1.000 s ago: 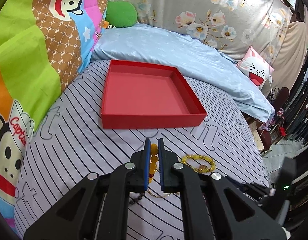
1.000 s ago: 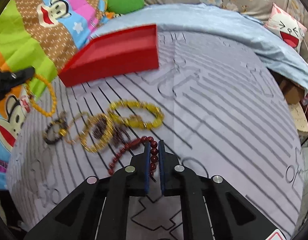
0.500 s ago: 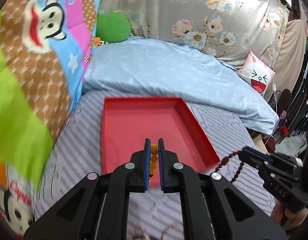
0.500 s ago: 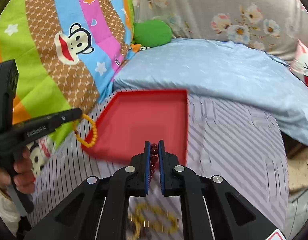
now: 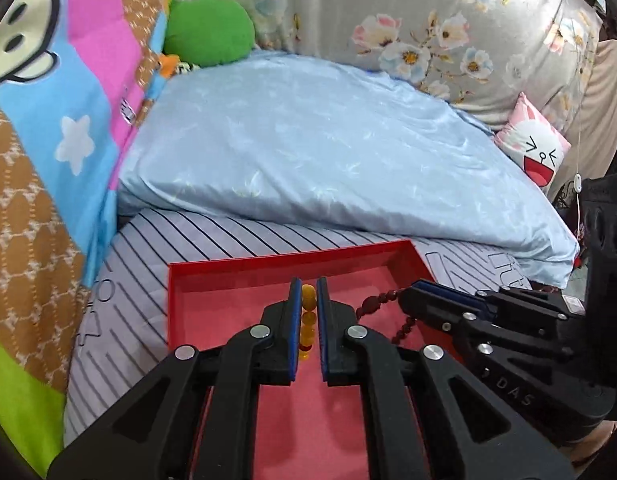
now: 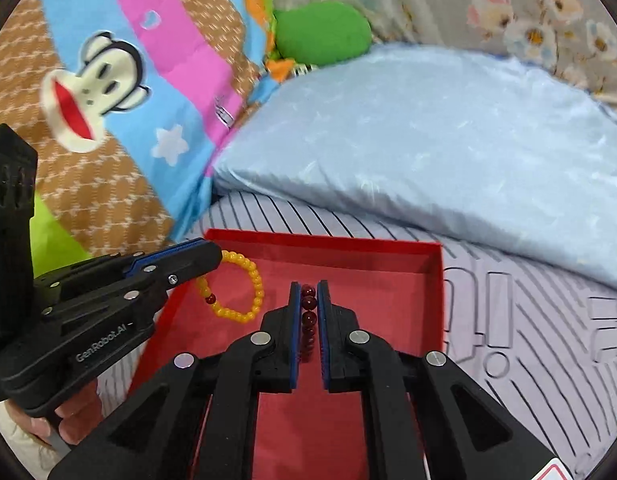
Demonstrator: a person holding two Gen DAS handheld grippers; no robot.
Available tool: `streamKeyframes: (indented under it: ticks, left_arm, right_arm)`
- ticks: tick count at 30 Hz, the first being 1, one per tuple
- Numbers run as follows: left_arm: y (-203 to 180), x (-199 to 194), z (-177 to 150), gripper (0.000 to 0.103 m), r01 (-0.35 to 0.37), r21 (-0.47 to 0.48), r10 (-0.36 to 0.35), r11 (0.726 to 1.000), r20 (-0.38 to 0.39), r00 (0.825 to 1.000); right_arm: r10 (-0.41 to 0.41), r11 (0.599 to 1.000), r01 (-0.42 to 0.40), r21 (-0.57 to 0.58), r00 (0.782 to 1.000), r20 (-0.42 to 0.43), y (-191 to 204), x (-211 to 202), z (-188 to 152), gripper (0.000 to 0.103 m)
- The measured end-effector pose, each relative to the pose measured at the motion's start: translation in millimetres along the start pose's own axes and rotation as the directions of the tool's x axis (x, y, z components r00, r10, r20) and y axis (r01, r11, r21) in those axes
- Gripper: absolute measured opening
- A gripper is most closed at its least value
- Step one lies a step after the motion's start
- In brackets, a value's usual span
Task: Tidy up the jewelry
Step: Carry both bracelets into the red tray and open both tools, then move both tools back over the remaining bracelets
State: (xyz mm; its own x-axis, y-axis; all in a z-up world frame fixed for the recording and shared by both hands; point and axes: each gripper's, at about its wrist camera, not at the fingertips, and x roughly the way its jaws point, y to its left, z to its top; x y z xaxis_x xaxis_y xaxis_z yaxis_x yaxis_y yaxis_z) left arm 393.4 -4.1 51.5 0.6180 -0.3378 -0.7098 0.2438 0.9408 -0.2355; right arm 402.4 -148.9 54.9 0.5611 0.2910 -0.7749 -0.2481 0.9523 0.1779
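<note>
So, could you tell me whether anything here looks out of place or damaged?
Nothing stands out. The left gripper holds the yellow bead bracelet and the right gripper holds the dark red bead bracelet, both intact over the red tray.

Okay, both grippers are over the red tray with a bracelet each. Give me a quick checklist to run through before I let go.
1. Left gripper shut on the yellow bead bracelet: ok.
2. Right gripper shut on the dark red bead bracelet: ok.
3. Both bracelets hang over the red tray, inside its walls: ok.
4. The two bracelets are apart, not tangled: ok.
5. Tray floor under the grippers free of other jewelry: cannot tell, the grippers hide much of it.
6. Bracelets low enough to drop without bouncing out: cannot tell.
</note>
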Motion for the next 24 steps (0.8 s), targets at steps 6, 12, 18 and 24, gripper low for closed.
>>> streamKeyframes:
  ticks: [6,12,18,24]
  left_arm:
    - [19,38,4,0.007,-0.053,-0.013,0.052,0.999,-0.064,0.997]
    - [34,40,0,0.051,-0.155,-0.044,0.153,0.987,-0.047,0.987]
    - [34,4,-7,0.061,-0.181,-0.046,0.182,0.982,0.017,0.983]
    - [21,-43,-27,0.061,-0.203,-0.034,0.205,0.979,0.065,0.977]
  right_arm:
    - [-0.091,0.996,0.091,-0.002,0.994,-0.057,-19,34,6,0.008]
    - [-0.158,0.987,0.158,0.016,0.987,-0.01,-35,22,5,0.025]
    - [-0.169,0.986,0.169,0.005,0.983,0.068,-31,-20,-5,0.037]
    - [-0.136,0.991,0.136,0.006,0.985,0.111,-20,-67,-32,0.038]
